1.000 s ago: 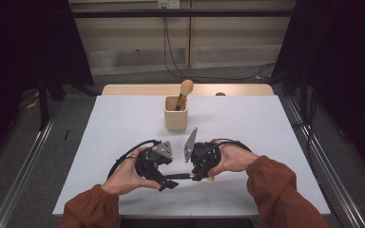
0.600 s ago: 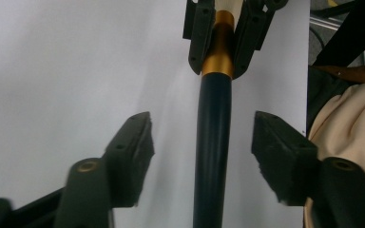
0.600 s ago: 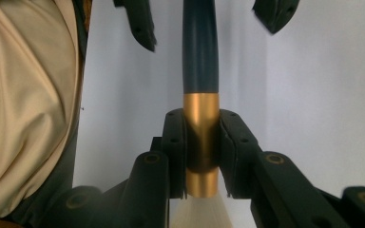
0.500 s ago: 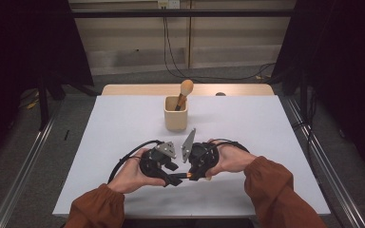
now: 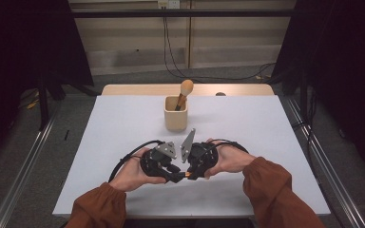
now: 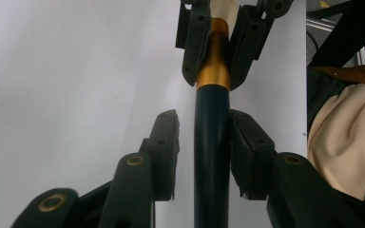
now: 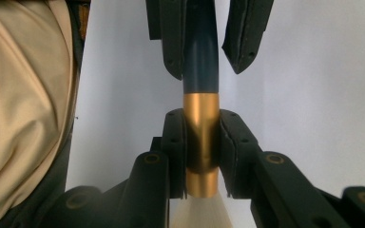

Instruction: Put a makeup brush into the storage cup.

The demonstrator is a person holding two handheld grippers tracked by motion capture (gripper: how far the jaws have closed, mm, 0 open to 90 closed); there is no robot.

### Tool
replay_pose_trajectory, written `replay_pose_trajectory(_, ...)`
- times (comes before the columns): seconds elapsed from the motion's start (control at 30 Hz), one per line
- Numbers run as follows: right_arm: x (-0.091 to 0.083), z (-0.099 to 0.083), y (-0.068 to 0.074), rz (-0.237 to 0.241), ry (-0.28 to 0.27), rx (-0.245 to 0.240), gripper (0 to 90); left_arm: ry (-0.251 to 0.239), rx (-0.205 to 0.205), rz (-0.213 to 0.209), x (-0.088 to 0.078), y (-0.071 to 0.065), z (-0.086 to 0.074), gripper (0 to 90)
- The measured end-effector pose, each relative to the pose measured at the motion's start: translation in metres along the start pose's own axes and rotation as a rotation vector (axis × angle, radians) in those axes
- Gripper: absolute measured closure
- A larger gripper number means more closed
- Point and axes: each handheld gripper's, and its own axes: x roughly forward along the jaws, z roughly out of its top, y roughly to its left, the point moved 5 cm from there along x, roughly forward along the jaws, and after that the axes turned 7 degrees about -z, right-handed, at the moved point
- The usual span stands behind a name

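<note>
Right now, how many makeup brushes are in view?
2. One brush stands in the wooden cup mid-table; the other brush is held between the right gripper and left gripper near the front edge.

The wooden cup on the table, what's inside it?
A brush with a round tan head pokes out of the wooden cup, leaning right. The cup's walls hide its lower handle and anything else inside.

A white surface (image 5: 123,123) fills the middle of the high view. Toward its far side stands a square wooden holder (image 5: 176,119), with a round-headed makeup brush (image 5: 184,92) leaning inside. Behind it, black cables (image 5: 171,52) hang down a pale wall.
</note>
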Motion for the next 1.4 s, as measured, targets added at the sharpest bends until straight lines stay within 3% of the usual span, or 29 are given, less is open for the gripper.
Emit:
replay_pose_trajectory(0.57,0.0019,0.0011,-0.0004,-0.011,-0.013,-0.015,74.6,0.020,-0.009,-0.039,0.0024,0.0006,-0.0003,73.5)
replay_pose_trajectory(0.7,0.0037,0.0011,-0.0011,-0.010,-0.017,-0.016,74.5,0.021,0.010,-0.017,0.0043,-0.0003,-0.0001,74.2)
replay_pose_trajectory(0.73,0.0036,0.0007,-0.0006,-0.008,-0.010,-0.011,74.4,0.020,0.023,0.005,0.0044,0.0000,0.0003,74.3)
replay_pose_trajectory(0.83,0.0031,-0.0004,-0.0007,-0.010,-0.008,-0.012,74.2,0.038,0.033,0.006,0.0039,-0.0012,0.0008,74.6)
replay_pose_trajectory(1.03,0.0014,-0.0015,-0.0007,-0.010,-0.019,-0.017,73.4,0.016,0.030,0.001,0.0041,-0.0025,0.0017,74.7)
replay_pose_trajectory(1.2,0.0012,-0.0017,-0.0014,-0.013,-0.033,-0.023,65.2,0.011,0.020,0.006,0.0014,-0.0001,0.0007,74.8)
replay_pose_trajectory(1.4,0.0013,-0.0032,-0.0052,-0.027,-0.050,0.005,46.6,-0.014,0.002,0.015,-0.0008,0.0025,-0.0020,74.8)
